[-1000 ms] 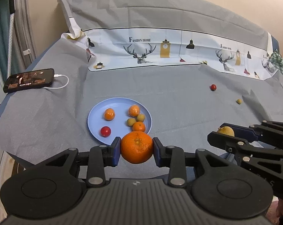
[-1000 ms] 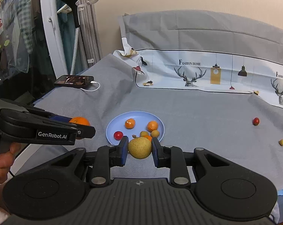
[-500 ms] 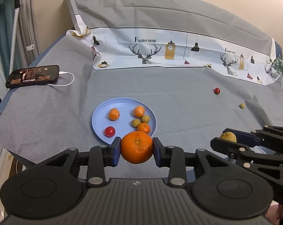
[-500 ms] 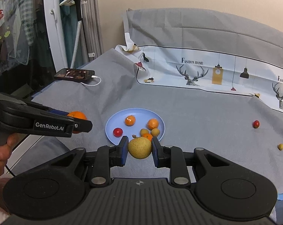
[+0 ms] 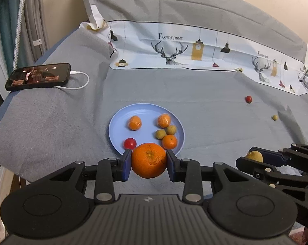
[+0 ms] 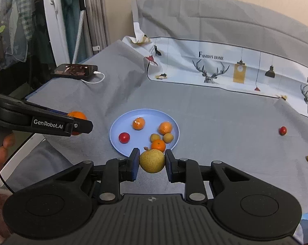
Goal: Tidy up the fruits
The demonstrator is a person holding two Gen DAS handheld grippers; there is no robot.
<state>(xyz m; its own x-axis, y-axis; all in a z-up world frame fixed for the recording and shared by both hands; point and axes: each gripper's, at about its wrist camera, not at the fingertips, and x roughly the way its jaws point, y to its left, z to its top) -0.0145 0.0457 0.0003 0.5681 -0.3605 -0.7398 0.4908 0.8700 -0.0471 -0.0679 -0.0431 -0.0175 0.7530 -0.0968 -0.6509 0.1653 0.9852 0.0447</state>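
Two grippers are up over the near edge of the grey cloth (image 5: pixel 205 106), each with one fruit. The left gripper (image 5: pixel 149 164) has its blue pads clamped on a big orange (image 5: pixel 149 160), and the right gripper (image 6: pixel 152 164) is pinched tight on a yellowish pear (image 6: pixel 152 160) with a short brown stem. Both fruits hang just short of the near rim of the one blue plate (image 5: pixel 115 126). On that plate I count six pieces: three small oranges, one at the left (image 5: pixel 135 123), one at the back right (image 5: pixel 164 120) and one at the front right (image 5: pixel 169 141); two small tan round fruits (image 5: pixel 160 134) touching each other between the oranges; and one red cherry tomato (image 5: pixel 130 143) at the front left. Off the plate, well apart to the right, two strays lie on the cloth: one more red tomato (image 5: pixel 248 99) and one small tan fruit (image 5: pixel 274 117). At the far left corner sits one phone (image 5: pixel 38 76), screen lit, with a white cable (image 5: pixel 80 81) plugged in. A hand (image 6: pixel 0 155) grips the left tool's handle.
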